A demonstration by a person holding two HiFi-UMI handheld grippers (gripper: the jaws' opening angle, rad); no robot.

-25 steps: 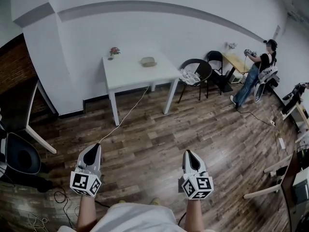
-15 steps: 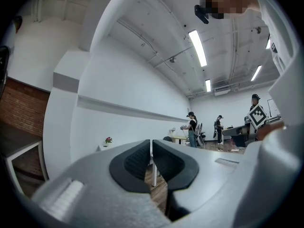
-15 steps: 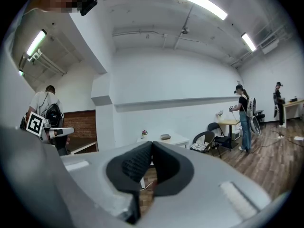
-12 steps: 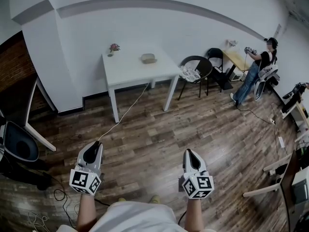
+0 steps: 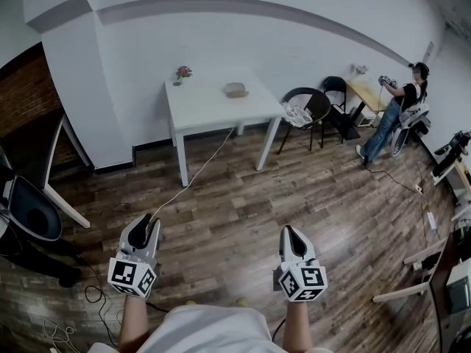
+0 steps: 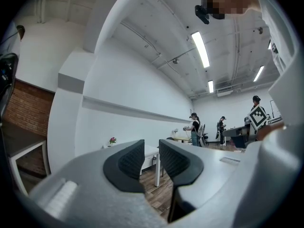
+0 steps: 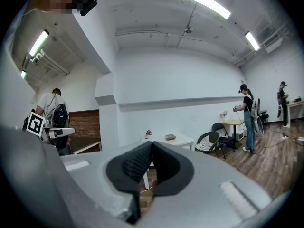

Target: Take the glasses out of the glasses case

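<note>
Shirt (image 5: 210,333): white.
Left gripper (image 5: 151,219): grey, black pads, above the shirt.
Right gripper (image 5: 287,230): grey, black pads.
Cubes (image 5: 131,278): black-and-white squares.

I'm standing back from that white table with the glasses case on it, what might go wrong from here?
A cable trails over the floor from the table toward your feet, so you may trip on it. The right hand-held gripper has its jaws together; it likely needs opening before it reaches the glasses case. A small flower pot stands at the tabletop's back corner, apart from the case, and a wide reach might knock it.
</note>
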